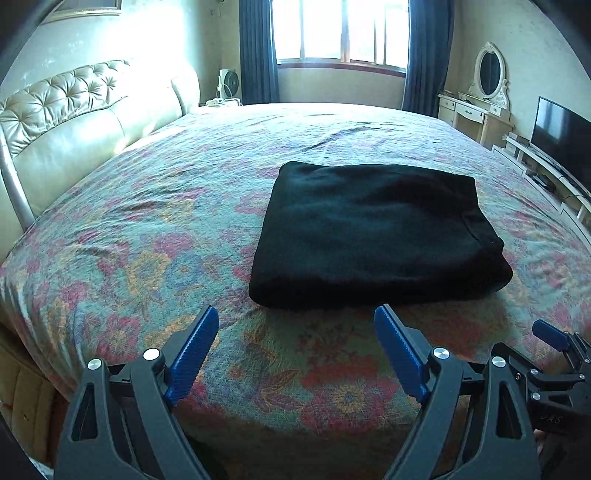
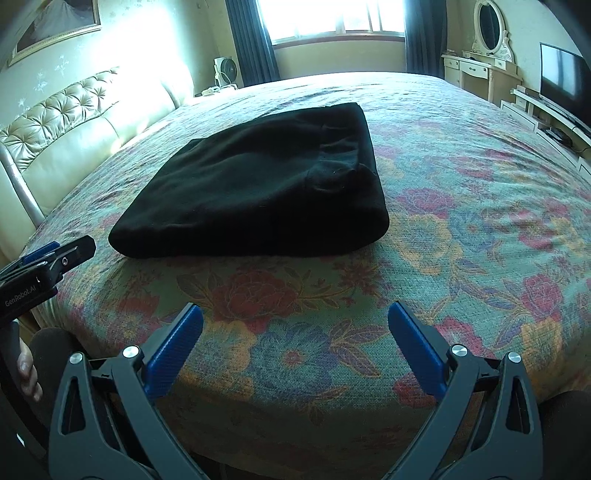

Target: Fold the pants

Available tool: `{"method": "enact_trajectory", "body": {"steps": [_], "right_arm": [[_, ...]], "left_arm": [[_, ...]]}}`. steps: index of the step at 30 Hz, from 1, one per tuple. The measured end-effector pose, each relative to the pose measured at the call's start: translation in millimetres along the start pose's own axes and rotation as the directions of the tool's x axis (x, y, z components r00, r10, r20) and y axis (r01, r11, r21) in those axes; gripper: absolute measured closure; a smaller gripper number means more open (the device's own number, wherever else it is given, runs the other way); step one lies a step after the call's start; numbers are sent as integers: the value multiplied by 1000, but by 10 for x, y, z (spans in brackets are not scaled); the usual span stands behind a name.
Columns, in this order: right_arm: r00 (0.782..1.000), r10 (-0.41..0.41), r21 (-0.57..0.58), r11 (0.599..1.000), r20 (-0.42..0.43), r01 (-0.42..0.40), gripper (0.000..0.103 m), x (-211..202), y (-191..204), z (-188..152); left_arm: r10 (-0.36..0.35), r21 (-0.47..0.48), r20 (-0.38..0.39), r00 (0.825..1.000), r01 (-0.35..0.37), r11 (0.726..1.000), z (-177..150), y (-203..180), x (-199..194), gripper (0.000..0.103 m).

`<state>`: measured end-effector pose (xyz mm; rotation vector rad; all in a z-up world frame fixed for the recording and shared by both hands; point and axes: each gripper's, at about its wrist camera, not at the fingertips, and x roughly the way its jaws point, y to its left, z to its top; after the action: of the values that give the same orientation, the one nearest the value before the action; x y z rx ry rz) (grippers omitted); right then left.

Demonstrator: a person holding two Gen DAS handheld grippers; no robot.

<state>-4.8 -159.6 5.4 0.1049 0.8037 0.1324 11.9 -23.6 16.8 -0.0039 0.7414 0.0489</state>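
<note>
Pants (image 1: pixel 376 236), black, lie folded into a compact, roughly rectangular stack on the floral bedspread (image 1: pixel 147 236), toward the middle of the bed and nearer the foot edge than the window side. The stack sits flat, its thick folded edge facing the grippers. In the right wrist view the pants (image 2: pixel 258 192) show a seam and a small bunched corner on their right side.

Left gripper (image 1: pixel 295 325): both blue-padded fingers (image 1: pixel 195 350) are spread wide apart and hold nothing. It hangs above the bedspread just short of the near edge of the stack, not touching the fabric. In the right wrist view the same tool appears at the left border as a black body (image 2: pixel 48 266) with a printed label.

Right gripper (image 2: pixel 295 321): its jaws also stand wide apart and empty, over bare bedspread, a little back from the stack, with the pants ahead and to its left. In the left wrist view part of it shows at the lower right edge (image 1: pixel 554 354).

Surroundings: a cream tufted headboard (image 1: pixel 66 122) runs along the left side of the bed. A bright window (image 1: pixel 343 29) with dark blue curtains (image 1: pixel 256 51) stands at the far wall, with a small fan (image 1: pixel 229 83) beside it. A pale dressing table with an oval mirror (image 1: pixel 489 72) stands at the right, next to a dark television (image 1: pixel 561 129) on a low white unit.
</note>
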Motion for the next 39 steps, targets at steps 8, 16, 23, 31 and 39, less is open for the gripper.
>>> {"method": "enact_trajectory", "body": {"steps": [8,16,23,31,39], "right_arm": [[1000,-2,12,1000,12,2,3,-67,-18,73],[1000,-5,25,1000,29,4,3,-141,-37,154],[1000,-4,29,1000,20,3,3,-138,-42,149],[1000,-1,23,1000,13,1,3,-132,-19,136],[1000,3,25,1000,3,-3,3,-115,-11,119]], "left_arm": [[-6,10,27,1000,6,1000,6,-35,-89,18],[-6,-28,27,1000,6,1000,8,63,-129,14],[-26,-32,24,999,26,999,-4,60,-147,14],[-5,-7,49,999,6,1000,-16,22,-183,14],[-18,-20,46,999,19,1000,-25,21,-184,14]]}}
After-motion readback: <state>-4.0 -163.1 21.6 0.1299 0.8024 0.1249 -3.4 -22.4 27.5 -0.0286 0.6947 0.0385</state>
